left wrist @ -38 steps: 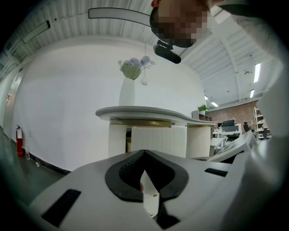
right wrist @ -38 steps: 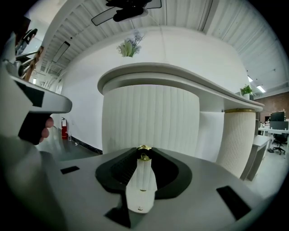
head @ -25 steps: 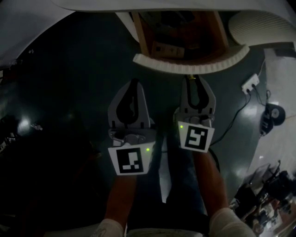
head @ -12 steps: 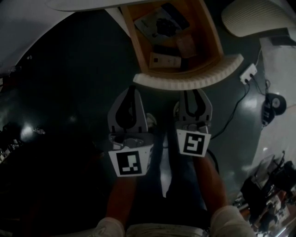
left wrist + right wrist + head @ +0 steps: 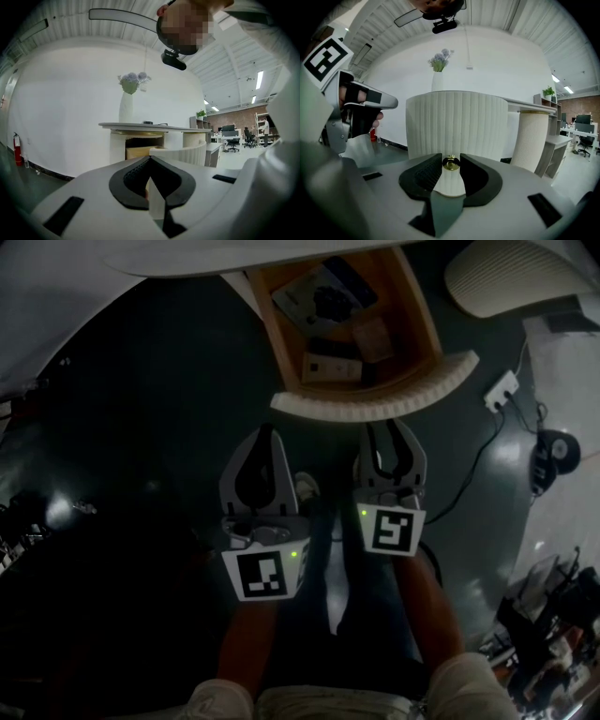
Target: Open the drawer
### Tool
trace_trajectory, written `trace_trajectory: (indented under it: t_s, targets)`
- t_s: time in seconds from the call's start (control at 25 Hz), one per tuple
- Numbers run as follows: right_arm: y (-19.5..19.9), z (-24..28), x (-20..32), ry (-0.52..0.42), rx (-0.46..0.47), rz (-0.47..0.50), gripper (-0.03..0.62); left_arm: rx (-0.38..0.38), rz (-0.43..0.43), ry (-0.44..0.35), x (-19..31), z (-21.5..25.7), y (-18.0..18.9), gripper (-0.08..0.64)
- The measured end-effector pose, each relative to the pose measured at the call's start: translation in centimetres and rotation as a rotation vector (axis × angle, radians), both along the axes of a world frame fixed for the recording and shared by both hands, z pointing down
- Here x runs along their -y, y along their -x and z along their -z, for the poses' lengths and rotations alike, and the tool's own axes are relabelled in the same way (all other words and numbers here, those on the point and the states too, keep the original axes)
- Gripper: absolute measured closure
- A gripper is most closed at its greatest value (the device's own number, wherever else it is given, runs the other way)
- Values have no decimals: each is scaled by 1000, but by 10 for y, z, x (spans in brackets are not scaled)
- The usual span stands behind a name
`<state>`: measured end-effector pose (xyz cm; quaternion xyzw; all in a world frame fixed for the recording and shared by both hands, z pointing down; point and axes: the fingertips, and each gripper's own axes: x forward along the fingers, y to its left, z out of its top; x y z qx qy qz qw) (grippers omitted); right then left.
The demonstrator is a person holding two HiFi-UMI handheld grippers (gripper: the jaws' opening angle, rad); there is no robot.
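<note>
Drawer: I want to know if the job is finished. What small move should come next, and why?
Probably draw the right gripper straight back off the gold knob. The drawer already stands pulled out, its contents showing in the head view, and the jaws look parted around the knob rather than clamped on it.

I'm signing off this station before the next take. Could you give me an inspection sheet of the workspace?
Surface: dark glossy floor, bare in front of the drawer.
Job's things: wooden drawer with a ribbed white curved front stands pulled out, and its small gold knob faces the person.
Clutter: small boxes and dark items lie inside the drawer.
Grippers: left gripper is shut and empty, short of the drawer. Right gripper is open, with the knob between its jaws.
Cables: white power strip and dark cable lie on the floor right of the drawer.
Surroundings: white vase of flowers, red fire extinguisher.
</note>
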<state>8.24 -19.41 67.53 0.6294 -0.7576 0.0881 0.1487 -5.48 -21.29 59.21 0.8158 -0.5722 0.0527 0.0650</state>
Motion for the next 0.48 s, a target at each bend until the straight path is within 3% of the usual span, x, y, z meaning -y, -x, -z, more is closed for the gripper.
trace_trajectory:
  t_s: [0.16,0.48]
  targets:
    - [1,24,-5,-10,4,24,486,7,-11,13,1,18,-1,558]
    - [6,111,-13,-23,16,103,486,0,-17,-13,11,96,-5,558]
